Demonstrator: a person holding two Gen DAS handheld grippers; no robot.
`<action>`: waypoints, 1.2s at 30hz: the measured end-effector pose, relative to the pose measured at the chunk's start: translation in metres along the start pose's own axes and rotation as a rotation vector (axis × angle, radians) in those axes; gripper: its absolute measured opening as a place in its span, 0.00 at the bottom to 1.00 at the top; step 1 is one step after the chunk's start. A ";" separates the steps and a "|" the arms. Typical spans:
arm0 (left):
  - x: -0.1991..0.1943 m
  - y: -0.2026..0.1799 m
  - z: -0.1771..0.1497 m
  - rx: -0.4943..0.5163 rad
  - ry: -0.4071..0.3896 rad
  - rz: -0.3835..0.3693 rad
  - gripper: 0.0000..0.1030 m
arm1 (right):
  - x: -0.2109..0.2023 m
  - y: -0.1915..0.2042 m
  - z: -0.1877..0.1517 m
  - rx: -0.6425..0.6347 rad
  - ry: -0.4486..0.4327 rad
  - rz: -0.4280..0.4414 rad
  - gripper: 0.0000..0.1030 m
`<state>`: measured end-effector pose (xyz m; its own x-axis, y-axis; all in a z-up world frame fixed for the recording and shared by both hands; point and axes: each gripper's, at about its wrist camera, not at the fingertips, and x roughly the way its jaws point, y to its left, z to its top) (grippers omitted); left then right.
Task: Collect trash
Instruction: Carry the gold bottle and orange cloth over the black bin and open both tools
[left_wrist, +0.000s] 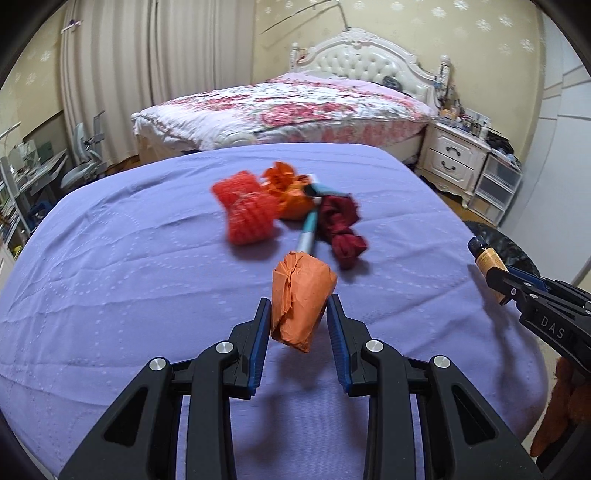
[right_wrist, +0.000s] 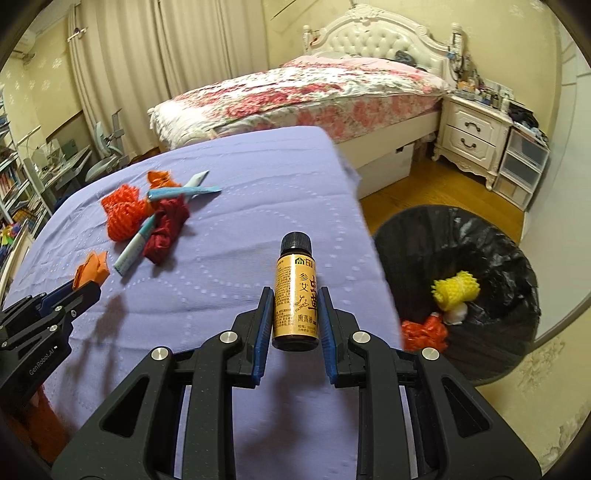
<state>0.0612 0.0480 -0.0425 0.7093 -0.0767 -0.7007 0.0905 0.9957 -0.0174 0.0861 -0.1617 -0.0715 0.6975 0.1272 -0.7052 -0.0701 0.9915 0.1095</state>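
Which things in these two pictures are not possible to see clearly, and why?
- Trash bin: right wrist view, its near-left part is hidden by the purple-covered table; left wrist view shows only a sliver.
- Red mesh piece: left wrist view, motion-blurred.
- Bottle small print: right wrist view, too small to read.
- Bottle in the left wrist view: mostly covered by the right tongs.
- Nightstand items: too small.

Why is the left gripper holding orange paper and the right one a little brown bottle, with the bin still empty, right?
Not empty: the right wrist view shows the black-lined bin already holds a yellow foam net and red trash. The rest stands: orange paper, bottle.
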 end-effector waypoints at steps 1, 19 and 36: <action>0.001 -0.008 0.001 0.011 -0.001 -0.009 0.31 | -0.002 -0.006 0.000 0.008 -0.004 -0.006 0.23; 0.040 -0.141 0.034 0.186 0.002 -0.151 0.31 | -0.019 -0.129 -0.003 0.203 -0.064 -0.178 0.23; 0.077 -0.216 0.046 0.305 0.024 -0.183 0.31 | -0.002 -0.173 -0.003 0.294 -0.050 -0.214 0.23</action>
<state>0.1288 -0.1751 -0.0598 0.6455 -0.2472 -0.7226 0.4216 0.9043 0.0673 0.0943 -0.3338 -0.0910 0.7086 -0.0914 -0.6997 0.2840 0.9446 0.1643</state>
